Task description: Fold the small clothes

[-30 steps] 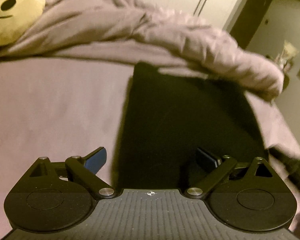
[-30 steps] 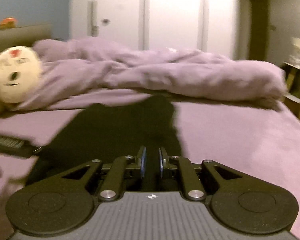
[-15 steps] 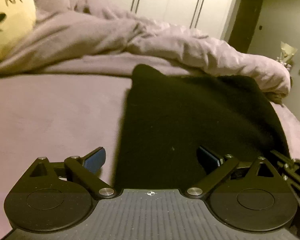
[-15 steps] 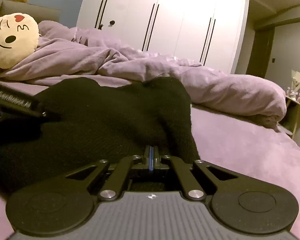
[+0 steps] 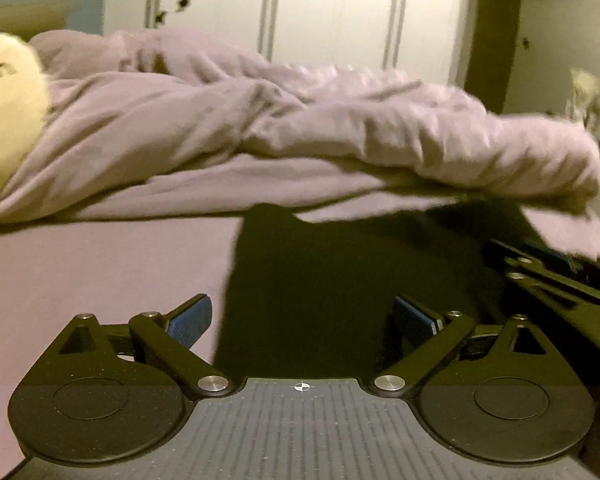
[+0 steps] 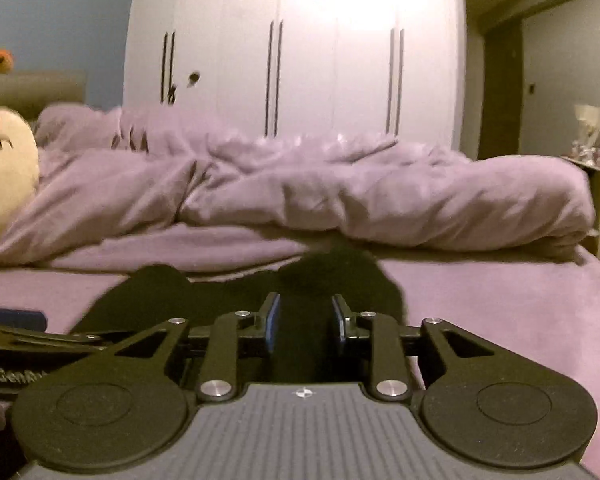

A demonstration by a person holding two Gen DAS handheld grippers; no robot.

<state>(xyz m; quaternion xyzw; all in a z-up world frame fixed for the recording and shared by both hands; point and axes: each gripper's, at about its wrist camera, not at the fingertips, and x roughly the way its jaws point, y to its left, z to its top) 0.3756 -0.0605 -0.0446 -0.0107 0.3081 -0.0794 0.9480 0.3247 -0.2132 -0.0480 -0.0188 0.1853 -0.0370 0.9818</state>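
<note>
Now my right claw is opening over the flat black knit garment on the purple bed, pads clear of it; my left claw gapes wide, gripping nothing.

A bed with a purple sheet fills the foreground. A rumpled lilac duvet lies across it. Behind stands a white wardrobe with dark handles, brightly lit; a blue wall left, a dark doorway right.

The yellow plush cushion is cut off at the left edge. The rumpled duvet is motion-blurred. The black garment's near part hides behind the right gripper.
</note>
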